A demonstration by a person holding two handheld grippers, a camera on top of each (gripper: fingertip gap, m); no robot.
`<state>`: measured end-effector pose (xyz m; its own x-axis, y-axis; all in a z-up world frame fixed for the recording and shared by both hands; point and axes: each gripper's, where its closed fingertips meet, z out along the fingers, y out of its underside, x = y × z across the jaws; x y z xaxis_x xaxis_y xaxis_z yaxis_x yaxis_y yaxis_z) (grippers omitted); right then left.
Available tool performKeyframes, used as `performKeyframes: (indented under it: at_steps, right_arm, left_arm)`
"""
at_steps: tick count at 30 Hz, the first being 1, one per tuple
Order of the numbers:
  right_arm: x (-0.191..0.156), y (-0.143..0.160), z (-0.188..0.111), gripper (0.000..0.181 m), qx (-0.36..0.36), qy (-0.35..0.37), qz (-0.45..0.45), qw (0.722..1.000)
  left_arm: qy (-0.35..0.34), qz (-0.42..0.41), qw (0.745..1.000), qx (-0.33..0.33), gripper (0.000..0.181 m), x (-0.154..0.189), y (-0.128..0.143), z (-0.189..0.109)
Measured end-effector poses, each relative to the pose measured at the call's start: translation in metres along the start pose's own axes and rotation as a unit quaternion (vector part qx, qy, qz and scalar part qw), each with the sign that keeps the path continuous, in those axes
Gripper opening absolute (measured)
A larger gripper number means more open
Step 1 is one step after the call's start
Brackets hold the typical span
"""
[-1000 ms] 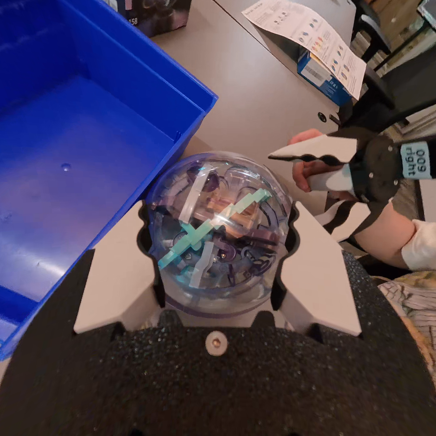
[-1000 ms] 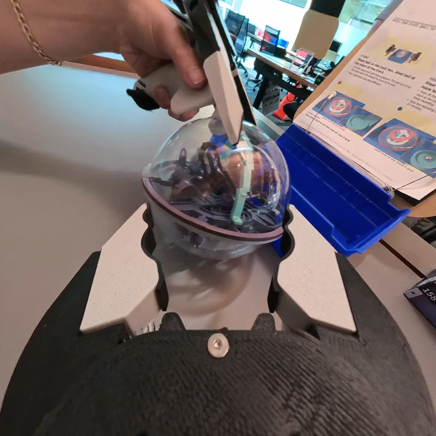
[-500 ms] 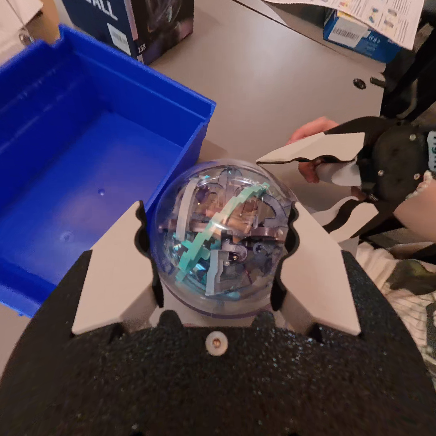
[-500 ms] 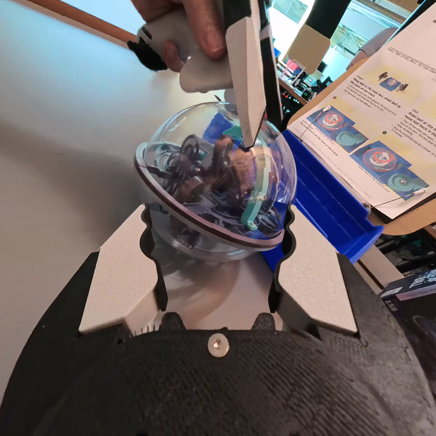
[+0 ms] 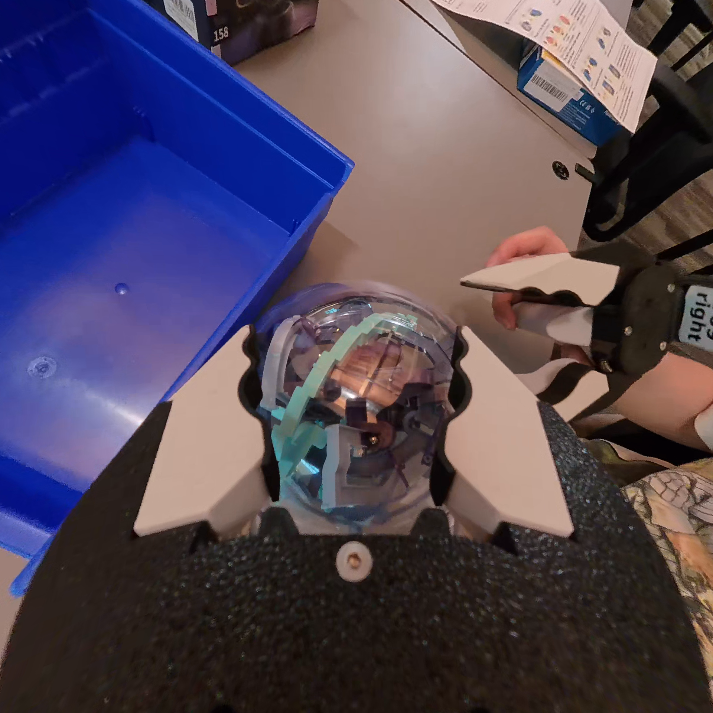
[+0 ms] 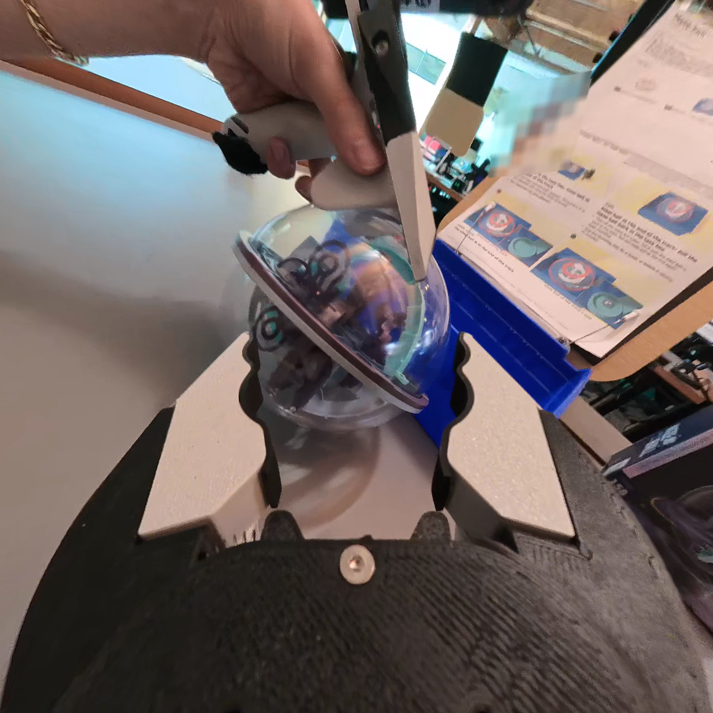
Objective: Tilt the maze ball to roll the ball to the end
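We see the maze ball (image 5: 355,401) held between the two pale fingers of the left gripper (image 5: 353,370), which pinch it at its sides above the grey table (image 5: 424,162). It is a clear sphere, so it has no long axis of its own; what shows its tilt is the dark equator rim (image 6: 332,335), which in the right wrist view runs on a steep slant from upper left down to lower right. A teal stepped track (image 5: 328,370) arcs across the inside from near left to far right, among purple and grey pieces. A small dark bead sits low in the near half of the sphere — we cannot tell if that is the ball.

The right gripper (image 6: 355,386) sits just behind the sphere with its fingers spread; its fingertips flank the lower half, and we cannot tell whether they touch it. In the left wrist view it stands off to the right, apart from the sphere.

A blue bin (image 5: 316,216) lies just left of the ball, a dark box (image 5: 266,27) beyond it, and an instruction sheet (image 6: 602,247) leans on the far side of the bin.
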<state>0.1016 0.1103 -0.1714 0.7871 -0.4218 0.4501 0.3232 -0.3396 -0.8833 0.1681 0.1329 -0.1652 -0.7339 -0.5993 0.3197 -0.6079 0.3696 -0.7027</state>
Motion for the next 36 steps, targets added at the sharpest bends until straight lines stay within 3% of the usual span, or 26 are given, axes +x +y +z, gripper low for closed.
performKeyframes:
  at_steps: [1,6,11,21,26,29,36]
  right_arm:
    - [-0.005,-0.005,0.0,0.099,0.007,0.004,-0.005,1.0]
    - [-0.029,-0.029,0.005,0.092,0.061,0.043,-0.107,0.991]
    - [-0.04,-0.02,0.02,0.092,0.024,0.039,-0.192,0.98]
    - [-0.023,-0.013,0.016,0.086,0.006,0.006,-0.14,0.99]
    - [-0.017,-0.013,0.01,0.088,0.012,0.024,-0.06,0.998]
    - [-0.016,-0.018,0.009,0.101,0.043,0.067,0.02,0.997]
    - [-0.016,-0.01,0.026,0.118,0.036,0.083,0.069,0.994]
  left_arm:
    - [0.001,-0.002,1.0,0.002,0.097,0.001,0.001,-0.001]
    - [0.002,-0.014,1.0,0.017,0.097,0.0,0.005,-0.007]
    - [0.013,-0.011,0.999,0.029,0.098,-0.001,0.008,-0.013]
    - [0.058,0.131,0.989,-0.028,0.121,-0.001,0.029,-0.024]
    - [0.025,0.059,0.997,-0.039,0.12,-0.012,0.028,-0.026]
    - [0.008,0.008,0.999,-0.035,0.121,-0.013,0.029,-0.027]
    - [0.021,-0.047,0.998,-0.028,0.121,-0.005,0.036,-0.028]
